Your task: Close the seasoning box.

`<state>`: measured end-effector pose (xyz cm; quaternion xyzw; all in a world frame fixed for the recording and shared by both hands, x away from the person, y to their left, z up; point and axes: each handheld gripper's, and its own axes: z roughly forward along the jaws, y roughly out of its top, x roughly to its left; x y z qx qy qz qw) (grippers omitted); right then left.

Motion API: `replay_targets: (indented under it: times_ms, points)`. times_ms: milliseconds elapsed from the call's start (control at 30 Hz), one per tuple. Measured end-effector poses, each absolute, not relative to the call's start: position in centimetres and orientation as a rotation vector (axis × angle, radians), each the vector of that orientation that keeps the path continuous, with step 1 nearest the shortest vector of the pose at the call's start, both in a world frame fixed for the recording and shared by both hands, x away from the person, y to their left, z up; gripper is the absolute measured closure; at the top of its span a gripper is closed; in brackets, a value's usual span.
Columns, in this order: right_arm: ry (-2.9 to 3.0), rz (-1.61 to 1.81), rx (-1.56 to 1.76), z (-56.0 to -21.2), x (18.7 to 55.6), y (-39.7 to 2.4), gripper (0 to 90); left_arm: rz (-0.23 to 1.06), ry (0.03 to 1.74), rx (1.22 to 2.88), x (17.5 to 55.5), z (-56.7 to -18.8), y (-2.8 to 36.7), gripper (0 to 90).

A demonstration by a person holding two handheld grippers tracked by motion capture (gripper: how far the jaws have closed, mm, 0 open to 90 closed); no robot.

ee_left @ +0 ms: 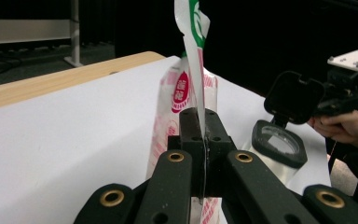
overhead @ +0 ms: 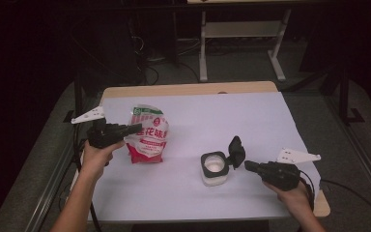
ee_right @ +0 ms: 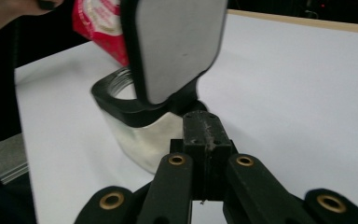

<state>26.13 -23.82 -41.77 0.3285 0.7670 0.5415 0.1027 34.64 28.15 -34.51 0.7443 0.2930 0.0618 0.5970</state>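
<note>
Black left gripper is clamping the bag at nine o'clock; right gripper, jaws together, is nearing the open jar at center. Pouring is probably still waiting.

The white, red and green plastic pouch, at about nine o'clock on the white table cover, bears large red Chinese characters reading roughly "花味"; its smaller print is too blurred to read.
</note>
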Motion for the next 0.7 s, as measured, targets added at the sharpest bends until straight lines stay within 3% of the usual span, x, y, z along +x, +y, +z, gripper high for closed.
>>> replay_targets:
  times_ms: [700]
  points:
    - [2.225,1.564,1.012,-41.8,27.8,-23.3,90.0,0.230,0.765,1.849,31.3,-39.1,31.6,89.5]
